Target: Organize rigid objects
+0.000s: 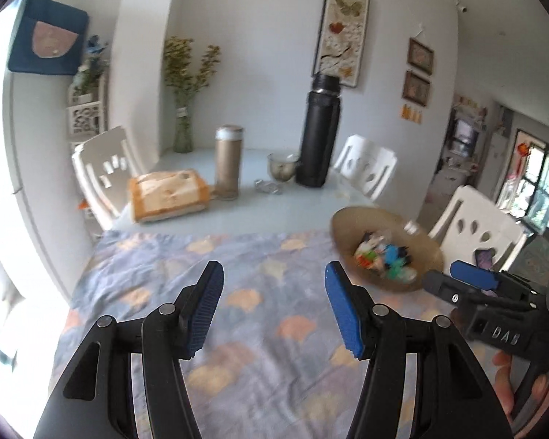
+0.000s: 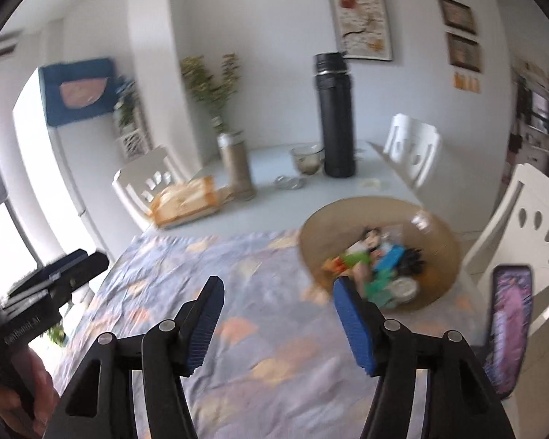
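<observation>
A brown translucent bowl (image 1: pixel 351 219) holds several small colourful toys (image 1: pixel 384 259) on a table with a patterned cloth (image 1: pixel 238 292). It also shows in the right wrist view (image 2: pixel 347 212), with the toys (image 2: pixel 380 263) inside. My left gripper (image 1: pixel 272 269) is open and empty above the cloth, left of the bowl. My right gripper (image 2: pixel 278 283) is open and empty, its right finger (image 2: pixel 351 314) close to the bowl's near rim. The right gripper also appears at the right edge of the left wrist view (image 1: pixel 457 278).
At the back of the table stand a tall black flask (image 1: pixel 318 131), a gold flask (image 1: pixel 228 161), a glass cup (image 1: pixel 282 166) and a tissue box (image 1: pixel 170 194). White chairs (image 1: pixel 475 234) surround the table. A phone (image 2: pixel 508 325) lies on the right chair.
</observation>
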`<state>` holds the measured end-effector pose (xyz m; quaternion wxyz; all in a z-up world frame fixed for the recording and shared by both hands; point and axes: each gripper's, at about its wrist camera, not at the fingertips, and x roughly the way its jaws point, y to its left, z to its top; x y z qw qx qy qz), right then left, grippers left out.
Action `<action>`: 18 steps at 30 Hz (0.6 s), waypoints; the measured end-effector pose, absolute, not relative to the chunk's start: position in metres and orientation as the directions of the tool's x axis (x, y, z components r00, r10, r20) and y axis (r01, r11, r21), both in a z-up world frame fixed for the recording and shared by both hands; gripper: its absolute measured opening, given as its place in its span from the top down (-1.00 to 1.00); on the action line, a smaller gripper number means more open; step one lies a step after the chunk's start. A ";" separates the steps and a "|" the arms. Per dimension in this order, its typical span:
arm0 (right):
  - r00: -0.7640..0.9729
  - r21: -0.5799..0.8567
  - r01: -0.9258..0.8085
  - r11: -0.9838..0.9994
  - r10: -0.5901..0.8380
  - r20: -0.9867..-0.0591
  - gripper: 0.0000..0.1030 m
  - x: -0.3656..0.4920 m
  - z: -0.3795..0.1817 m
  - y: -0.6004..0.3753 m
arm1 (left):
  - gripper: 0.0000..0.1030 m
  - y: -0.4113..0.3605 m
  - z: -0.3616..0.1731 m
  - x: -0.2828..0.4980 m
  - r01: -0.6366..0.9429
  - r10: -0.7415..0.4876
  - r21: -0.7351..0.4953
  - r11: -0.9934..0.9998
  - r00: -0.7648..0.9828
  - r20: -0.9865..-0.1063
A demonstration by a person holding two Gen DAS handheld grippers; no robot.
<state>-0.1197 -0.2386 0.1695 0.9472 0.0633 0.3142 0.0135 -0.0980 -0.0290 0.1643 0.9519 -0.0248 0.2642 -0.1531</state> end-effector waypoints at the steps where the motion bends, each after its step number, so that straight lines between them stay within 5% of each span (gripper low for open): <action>1: 0.794 0.124 0.010 0.992 0.068 -0.605 -0.18 -0.119 0.163 -0.233 | -0.08 -0.024 0.153 -0.098 0.260 -0.282 -0.117 0.959 0.811 -0.512; 5: 0.700 0.110 0.007 0.994 0.074 -0.710 -0.18 -0.109 0.115 -0.214 | -0.15 -0.019 0.097 -0.098 0.163 -0.120 0.024 0.986 0.811 -0.573; 10: 0.663 0.061 0.040 0.997 0.019 -0.748 -0.18 -0.096 0.074 -0.215 | -0.15 -0.006 0.045 -0.074 0.128 -0.156 -0.091 0.988 0.730 -0.665; 15: 0.666 -0.060 0.076 0.995 -0.095 -0.739 -0.18 -0.085 0.040 -0.220 | -0.15 -0.012 0.027 -0.066 0.093 -0.078 -0.014 0.996 0.726 -0.683; 18: 0.643 -0.007 0.084 0.996 -0.060 -0.763 -0.18 -0.080 0.024 -0.228 | -0.54 -0.017 0.031 -0.073 0.097 -0.061 0.017 0.995 0.747 -0.663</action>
